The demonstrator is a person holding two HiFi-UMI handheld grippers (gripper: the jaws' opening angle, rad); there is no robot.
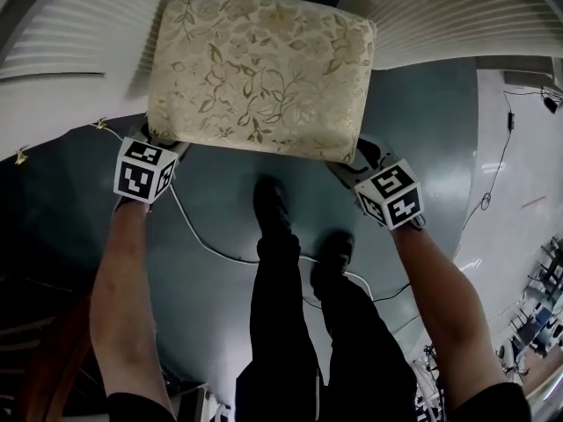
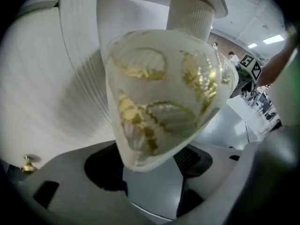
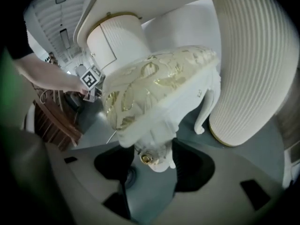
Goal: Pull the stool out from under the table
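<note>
We record a dark teal floor (image 1: 79,209) with a dull sheen, giving way at the right of the head view to a pale glossy floor strip (image 1: 519,174). A white cable (image 1: 198,238) lies across the dark area and a black cable (image 1: 503,148) trails over the pale one. Dark brown slatted wooden furniture (image 3: 51,121) stands on one side. Desks and chairs (image 1: 541,310) crowd the far right, too small to detail. Rectangular ceiling lights (image 2: 274,40) are lit.
</note>
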